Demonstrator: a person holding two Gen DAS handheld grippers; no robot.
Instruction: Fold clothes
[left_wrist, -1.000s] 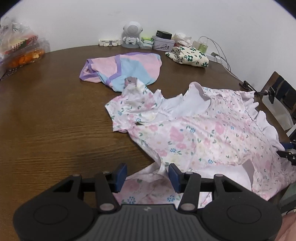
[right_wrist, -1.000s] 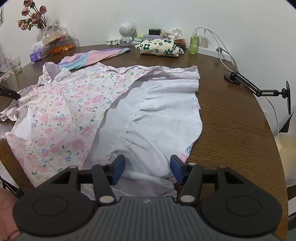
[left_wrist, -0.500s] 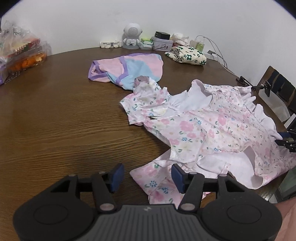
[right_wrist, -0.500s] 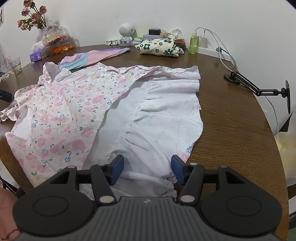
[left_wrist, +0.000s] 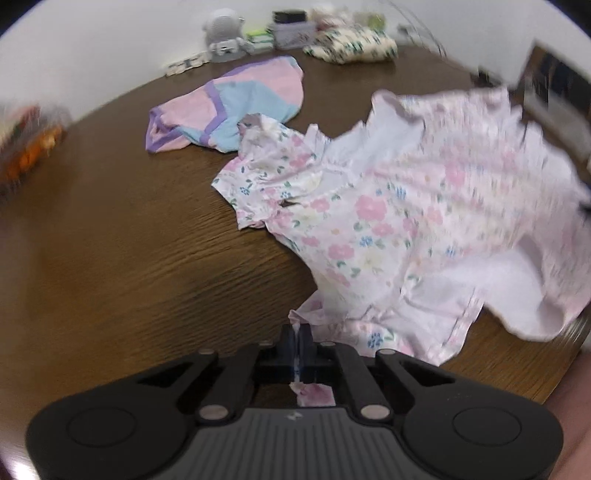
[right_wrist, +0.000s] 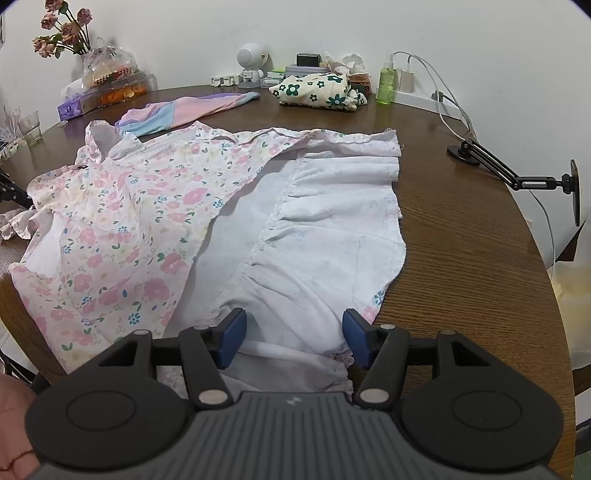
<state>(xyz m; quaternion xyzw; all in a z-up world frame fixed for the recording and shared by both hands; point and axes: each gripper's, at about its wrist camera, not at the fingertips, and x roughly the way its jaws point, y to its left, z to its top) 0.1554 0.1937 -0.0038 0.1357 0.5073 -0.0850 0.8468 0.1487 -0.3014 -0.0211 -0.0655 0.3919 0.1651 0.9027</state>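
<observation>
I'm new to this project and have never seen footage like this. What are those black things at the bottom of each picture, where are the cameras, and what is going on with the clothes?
No robot here: a person holds a two-finger gripper in each hand, and a fisheye camera on each looks forward along its fingers. The black shape at the bottom of each picture is that gripper's own body.

In the left wrist view, the left gripper has just closed on an edge of the floral dress; cloth shows between its pads. That picture is blurred.

In the right wrist view, the right gripper stands open over the dress's white hem, gripping nothing.

The dress lies spread on a round wooden table. Farther back lie a pink and blue garment and a folded flower-print cloth.
</observation>
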